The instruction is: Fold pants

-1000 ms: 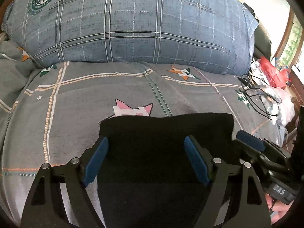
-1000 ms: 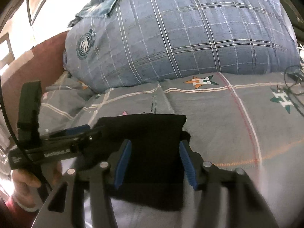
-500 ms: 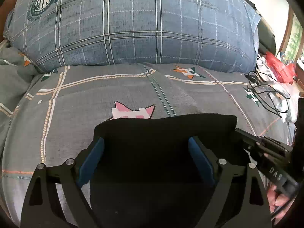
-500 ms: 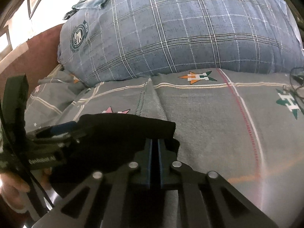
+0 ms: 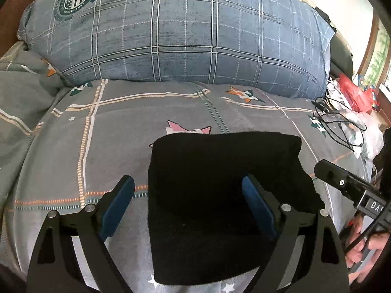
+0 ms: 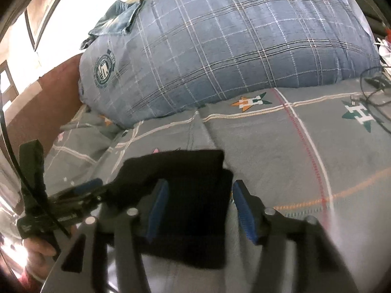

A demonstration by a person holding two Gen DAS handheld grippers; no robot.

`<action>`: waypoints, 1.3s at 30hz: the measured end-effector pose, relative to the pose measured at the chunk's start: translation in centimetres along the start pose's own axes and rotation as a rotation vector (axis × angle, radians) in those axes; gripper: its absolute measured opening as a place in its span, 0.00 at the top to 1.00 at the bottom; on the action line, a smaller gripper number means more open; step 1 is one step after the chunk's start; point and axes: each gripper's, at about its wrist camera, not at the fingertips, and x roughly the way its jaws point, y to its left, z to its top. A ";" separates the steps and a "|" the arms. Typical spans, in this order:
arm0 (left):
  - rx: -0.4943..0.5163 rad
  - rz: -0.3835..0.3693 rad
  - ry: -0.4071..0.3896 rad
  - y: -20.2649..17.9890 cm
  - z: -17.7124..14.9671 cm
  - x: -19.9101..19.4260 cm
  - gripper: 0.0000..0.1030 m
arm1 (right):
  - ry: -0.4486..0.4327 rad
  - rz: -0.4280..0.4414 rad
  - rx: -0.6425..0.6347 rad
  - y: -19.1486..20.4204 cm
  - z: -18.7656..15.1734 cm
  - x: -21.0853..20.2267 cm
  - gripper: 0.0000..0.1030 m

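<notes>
The black pants [image 5: 220, 183] lie folded into a thick rectangle on the grey bed sheet [image 5: 97, 134]. My left gripper [image 5: 187, 180] is open wide over their near left part: its left pad hangs over bare sheet and its right pad over the cloth. In the right wrist view the pants [image 6: 195, 195] lie under my right gripper [image 6: 200, 185]. Its jaws are opening, the blue pads stand apart, and the cloth is below them, not pinched. The right gripper's body [image 5: 342, 183] shows by the pants' right edge, held by a hand [image 5: 359, 249].
A big blue plaid pillow [image 5: 195, 36] fills the far side of the bed, with a denim garment [image 6: 114, 22] on top. Black cables [image 5: 337, 127] and plastic bags [image 5: 354, 92] lie at the right. A brown headboard [image 6: 48, 92] stands at the left.
My right gripper was shut half a second ago and now stands open. My left gripper has slid left, so its left pad is off the pants' edge.
</notes>
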 end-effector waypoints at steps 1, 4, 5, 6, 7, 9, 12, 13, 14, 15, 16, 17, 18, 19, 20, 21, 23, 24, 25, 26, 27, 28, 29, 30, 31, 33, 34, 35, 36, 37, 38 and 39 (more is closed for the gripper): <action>0.000 0.000 0.001 0.1 -0.1 0.0 0.12 | 0.003 -0.008 -0.005 0.2 -0.2 0.0 0.45; 0.010 0.002 0.002 0.1 -0.3 -0.1 0.12 | 0.014 -0.013 -0.009 0.7 -0.6 0.1 0.43; 0.013 0.007 0.001 0.1 -0.4 -0.1 0.12 | 0.017 -0.013 -0.004 0.8 -0.7 0.1 0.40; 0.015 0.014 -0.001 0.1 -0.5 -0.2 0.12 | 0.019 -0.014 0.001 0.9 -0.8 0.2 0.39; 0.015 0.017 -0.002 0.1 -0.5 -0.2 0.12 | 0.020 -0.013 0.003 0.9 -0.9 0.3 0.39; 0.009 0.015 -0.002 0.1 -0.6 -0.2 0.12 | 0.023 -0.007 0.004 1.0 -0.9 0.4 0.39; 0.005 0.013 0.001 0.2 -0.6 -0.1 0.12 | 0.028 -0.013 -0.001 1.0 -0.9 0.7 0.38; 0.005 0.013 0.001 0.1 -0.6 -0.1 0.12 | 0.028 -0.013 0.001 1.0 -1.0 0.7 0.35; 0.007 0.012 0.003 0.1 -0.6 0.0 0.12 | 0.029 -0.012 0.006 0.9 -1.0 0.8 0.32; 0.007 0.012 0.004 0.1 -0.6 0.0 0.12 | 0.032 -0.010 0.013 0.8 -1.0 0.9 0.32; 0.008 0.011 0.005 0.1 -0.7 0.1 0.12 | 0.036 -0.008 0.018 0.7 -1.0 1.0 0.32; 0.007 0.010 0.005 0.2 -0.7 0.1 0.12 | 0.041 -0.009 0.022 0.6 -1.1 1.2 0.31; 0.006 0.010 0.005 0.2 -0.7 0.1 0.12 | 0.047 -0.012 0.022 0.5 -1.1 1.3 0.31; 0.004 0.010 0.006 0.3 -0.8 0.1 0.12 | 0.052 -0.017 0.022 0.4 -1.1 1.5 0.31; 0.001 0.010 0.006 0.4 -0.8 0.2 0.12 | 0.058 -0.023 0.020 0.3 -1.1 1.7 0.31; -0.003 0.008 0.007 0.5 -0.8 0.2 0.12 | 0.063 -0.027 0.019 0.2 -1.2 1.8 0.31; -0.012 -0.001 0.008 0.9 -0.9 0.2 0.12 | 0.069 -0.027 0.020 0.0 -1.2 2.1 0.31; -0.018 -0.006 0.007 1.1 -1.0 0.1 0.12 | 0.074 -0.029 0.022 -0.1 -1.2 2.2 0.31; -0.024 -0.014 0.005 1.3 -1.1 0.0 0.12 | 0.077 -0.031 0.025 -0.2 -1.2 2.3 0.31; -0.033 -0.026 0.001 1.6 -1.1 -0.1 0.12 | 0.080 -0.031 0.026 -0.3 -1.2 2.5 0.31; -0.048 -0.045 0.000 2.2 -1.3 -0.2 0.12 | 0.081 -0.031 0.025 -0.4 -1.2 2.5 0.31; -0.060 -0.060 0.003 2.6 -1.4 -0.2 0.12 | 0.082 -0.034 0.024 -0.4 -1.2 2.6 0.31; -0.073 -0.077 0.005 3.0 -1.5 -0.2 0.12 | 0.085 -0.037 0.021 -0.5 -1.1 2.8 0.30; -0.087 -0.095 0.009 3.4 -1.5 -0.1 0.12 | 0.089 -0.039 0.019 -0.6 -1.1 3.0 0.30; -0.098 -0.109 0.014 3.7 -1.6 0.0 0.12 | 0.092 -0.038 0.018 -0.6 -1.1 3.1 0.30; -0.112 -0.136 0.030 3.9 -1.8 0.4 0.12 | 0.100 -0.021 0.023 -0.7 -1.1 3.6 0.30; -0.117 -0.152 0.036 3.9 -1.8 0.5 0.12 | 0.107 -0.010 0.029 -0.8 -1.0 3.9 0.30; -0.120 -0.167 0.042 3.9 -1.9 0.8 0.12 | 0.114 0.002 0.036 -1.0 -1.0 4.3 0.30; -0.120 -0.174 0.050 3.8 -2.0 1.0 0.12 | 0.118 0.010 0.043 -1.1 -1.0 4.5 0.30; -0.120 -0.176 0.060 3.8 -2.1 1.3 0.12 | 0.121 0.023 0.053 -1.2 -1.0 4.6 0.30; -0.121 -0.175 0.075 3.7 -2.2 1.8 0.12 | 0.123 0.038 0.063 -1.4 -1.0 4.7 0.30; -0.125 -0.176 0.081 3.8 -2.3 2.1 0.12 | 0.128 0.051 0.072 -1.4 -1.0 4.8 0.30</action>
